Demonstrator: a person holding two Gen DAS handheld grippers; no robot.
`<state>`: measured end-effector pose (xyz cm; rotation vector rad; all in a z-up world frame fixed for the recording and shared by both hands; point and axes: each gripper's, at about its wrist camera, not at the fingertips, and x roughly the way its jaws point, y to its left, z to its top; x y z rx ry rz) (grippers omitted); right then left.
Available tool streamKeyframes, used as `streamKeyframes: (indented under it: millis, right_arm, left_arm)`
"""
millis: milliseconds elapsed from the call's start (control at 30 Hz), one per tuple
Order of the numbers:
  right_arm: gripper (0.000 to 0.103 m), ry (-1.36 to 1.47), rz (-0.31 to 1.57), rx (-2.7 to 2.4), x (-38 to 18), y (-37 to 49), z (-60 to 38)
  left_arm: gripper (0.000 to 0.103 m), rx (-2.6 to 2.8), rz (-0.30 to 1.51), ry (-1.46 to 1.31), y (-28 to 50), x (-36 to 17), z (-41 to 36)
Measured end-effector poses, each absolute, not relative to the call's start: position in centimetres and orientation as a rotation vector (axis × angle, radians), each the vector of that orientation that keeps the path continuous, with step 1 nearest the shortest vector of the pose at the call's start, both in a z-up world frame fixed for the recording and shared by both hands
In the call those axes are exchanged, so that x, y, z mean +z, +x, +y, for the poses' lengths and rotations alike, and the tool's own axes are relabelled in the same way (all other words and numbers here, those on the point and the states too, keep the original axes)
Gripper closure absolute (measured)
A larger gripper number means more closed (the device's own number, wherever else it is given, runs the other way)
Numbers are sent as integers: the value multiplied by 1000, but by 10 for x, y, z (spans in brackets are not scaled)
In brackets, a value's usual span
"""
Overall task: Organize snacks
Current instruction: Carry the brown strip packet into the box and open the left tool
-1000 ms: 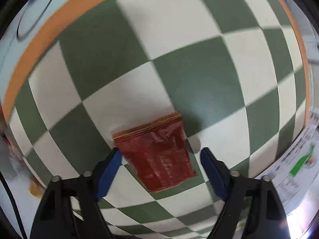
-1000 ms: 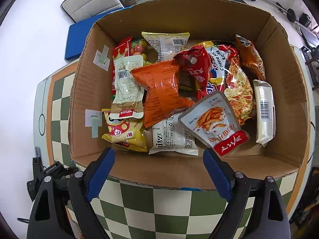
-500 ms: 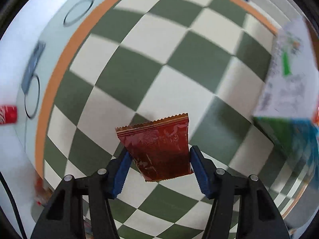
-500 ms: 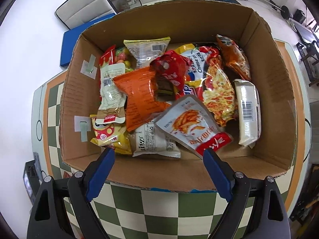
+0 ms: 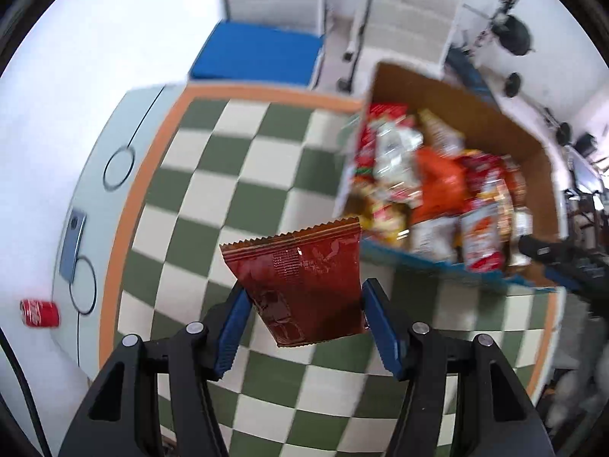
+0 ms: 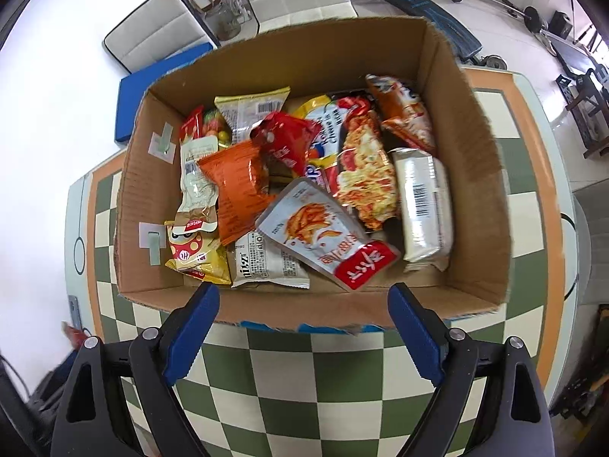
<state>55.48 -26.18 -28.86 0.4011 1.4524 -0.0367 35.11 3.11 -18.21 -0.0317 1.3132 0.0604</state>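
Note:
A dark red snack packet (image 5: 304, 282) hangs in the air, pinched at both side edges by my left gripper (image 5: 304, 297), high above the green-and-white checked table (image 5: 228, 175). To its upper right stands the cardboard box (image 5: 449, 114), packed with several snack bags. In the right wrist view the same box (image 6: 475, 175) lies just beyond my right gripper (image 6: 304, 297), which stands open with nothing between its fingers, over the box's near wall. Inside lie an orange bag (image 6: 236, 190), a grey pouch with a red band (image 6: 323, 232) and a white wrapped pack (image 6: 422, 202).
A red can (image 5: 40, 313) lies on the pale table rim at the left, near a grey phone (image 5: 72, 243). A blue cushion (image 5: 259, 55) and white chairs (image 5: 274, 0) stand beyond the table. Gym gear lines the far floor. The right gripper's tip (image 5: 559, 259) shows past the box.
My left gripper closed on the red packet, lifted it off the table and rolled, bringing the box into its view. The right gripper drifted slightly over the box, still open.

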Motion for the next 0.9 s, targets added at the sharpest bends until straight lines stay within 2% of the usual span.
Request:
streamKeyframes:
  millis: [167, 367, 900]
  right_arm:
    - [11, 417, 1425, -44, -272, 549, -281]
    - [11, 418, 1416, -59, -262, 547, -305]
    - [11, 437, 1478, -50, -285, 598, -348]
  left_arm:
    - [46, -34, 1269, -53, 375, -147, 3]
    - [46, -132, 1288, -52, 416, -137, -37]
    - [46, -301, 1524, 5, 545, -204, -142]
